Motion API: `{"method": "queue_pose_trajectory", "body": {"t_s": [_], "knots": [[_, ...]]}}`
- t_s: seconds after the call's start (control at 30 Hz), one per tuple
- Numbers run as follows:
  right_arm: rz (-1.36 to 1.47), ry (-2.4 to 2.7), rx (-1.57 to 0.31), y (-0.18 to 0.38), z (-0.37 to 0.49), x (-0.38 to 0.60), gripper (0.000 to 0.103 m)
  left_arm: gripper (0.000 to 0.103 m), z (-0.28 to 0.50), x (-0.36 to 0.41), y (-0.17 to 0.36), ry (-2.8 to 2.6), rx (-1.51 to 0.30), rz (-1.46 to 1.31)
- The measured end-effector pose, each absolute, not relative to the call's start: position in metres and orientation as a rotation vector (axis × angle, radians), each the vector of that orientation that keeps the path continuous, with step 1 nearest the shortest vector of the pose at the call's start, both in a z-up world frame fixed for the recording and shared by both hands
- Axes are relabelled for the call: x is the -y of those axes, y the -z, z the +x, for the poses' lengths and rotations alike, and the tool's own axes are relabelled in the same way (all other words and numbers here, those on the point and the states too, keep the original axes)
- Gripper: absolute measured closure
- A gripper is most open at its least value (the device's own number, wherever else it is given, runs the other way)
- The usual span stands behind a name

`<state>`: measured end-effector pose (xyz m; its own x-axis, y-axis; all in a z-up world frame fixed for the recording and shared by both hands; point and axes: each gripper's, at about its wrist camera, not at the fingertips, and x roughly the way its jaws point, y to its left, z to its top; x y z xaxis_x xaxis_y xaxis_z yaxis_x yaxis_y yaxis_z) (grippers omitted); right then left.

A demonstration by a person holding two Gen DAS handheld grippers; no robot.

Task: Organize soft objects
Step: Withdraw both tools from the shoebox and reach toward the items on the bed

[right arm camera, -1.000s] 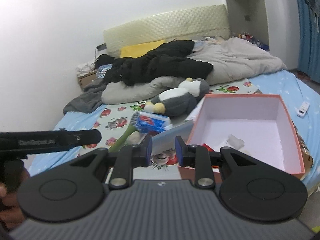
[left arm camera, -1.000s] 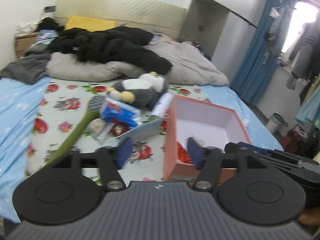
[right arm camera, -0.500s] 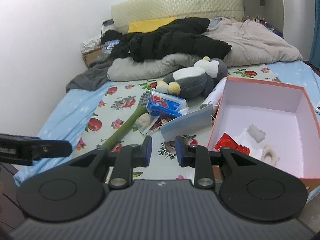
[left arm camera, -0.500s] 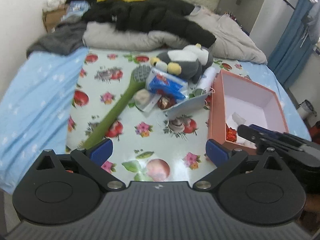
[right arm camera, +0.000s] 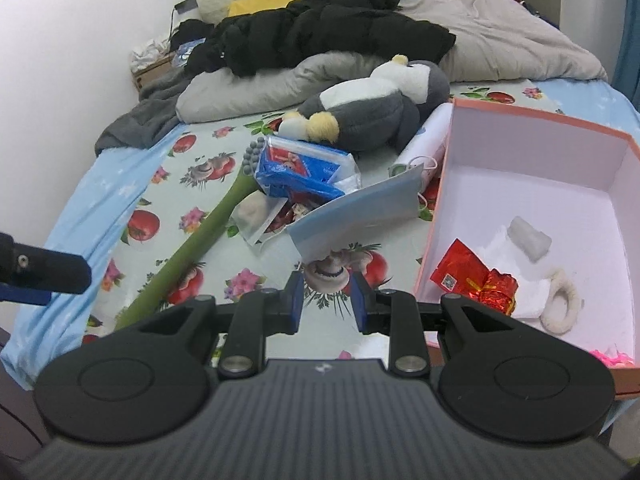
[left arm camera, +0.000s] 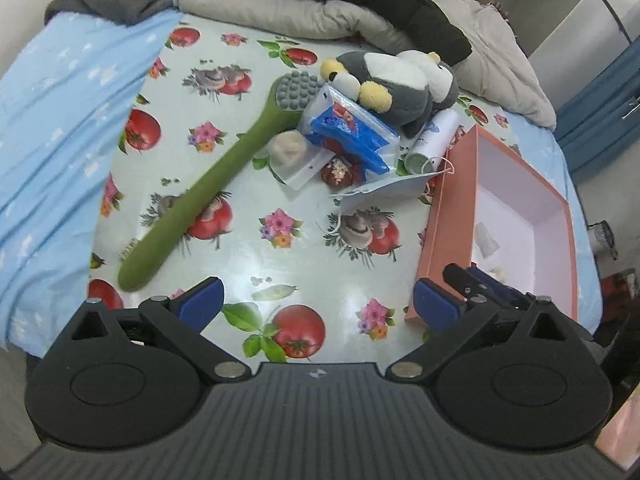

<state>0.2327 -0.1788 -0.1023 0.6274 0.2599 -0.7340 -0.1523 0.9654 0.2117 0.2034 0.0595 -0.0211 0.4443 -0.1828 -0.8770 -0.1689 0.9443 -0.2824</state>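
Note:
A grey-and-white plush penguin (left arm camera: pixel 392 84) (right arm camera: pixel 372 108) lies on the fruit-print cloth. In front of it sit a blue tissue pack (left arm camera: pixel 352 132) (right arm camera: pixel 304 172) and a light blue face mask (left arm camera: pixel 384 188) (right arm camera: pixel 356 216). A long green massage stick (left arm camera: pixel 208 184) (right arm camera: pixel 192 248) lies to their left. The pink box (left arm camera: pixel 440 232) (right arm camera: pixel 436 220) stands on the right and holds a red wrapper (right arm camera: pixel 464 276), a white roll (right arm camera: pixel 528 236) and a white ring (right arm camera: pixel 564 300). My left gripper (left arm camera: pixel 318 308) hangs wide open over bare cloth. My right gripper (right arm camera: pixel 326 300) is narrowly open, just short of the mask, nothing between its fingers.
A small clear bag (left arm camera: pixel 288 152), a red foil ball (left arm camera: pixel 338 172) and a white bottle (left arm camera: pixel 434 136) lie among the pile. Black and grey bedding (right arm camera: pixel 320 28) is heaped behind. The blue sheet (left arm camera: pixel 60 120) slopes off at the left edge.
Both grippers have dropped towards the bed and tilted down, so the pile looks nearer. The left jaws have spread wide apart. The right jaws keep the same narrow gap.

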Motion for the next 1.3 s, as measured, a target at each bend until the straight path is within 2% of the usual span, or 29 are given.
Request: {"method": "queue_pose_trajectory", "body": {"t_s": [0.87, 1.3], "knots": [[0.139, -0.238, -0.921, 0.129, 0.273, 0.168, 0.074, 0.001, 0.241, -0.073, 0.056, -0.018, -1.152, -0.458], [0.199, -0.251, -0.931, 0.147, 0.329, 0.156, 0.074, 0.002, 0.306, -0.089, 0.131, -0.009, -1.092, -0.334]]}}
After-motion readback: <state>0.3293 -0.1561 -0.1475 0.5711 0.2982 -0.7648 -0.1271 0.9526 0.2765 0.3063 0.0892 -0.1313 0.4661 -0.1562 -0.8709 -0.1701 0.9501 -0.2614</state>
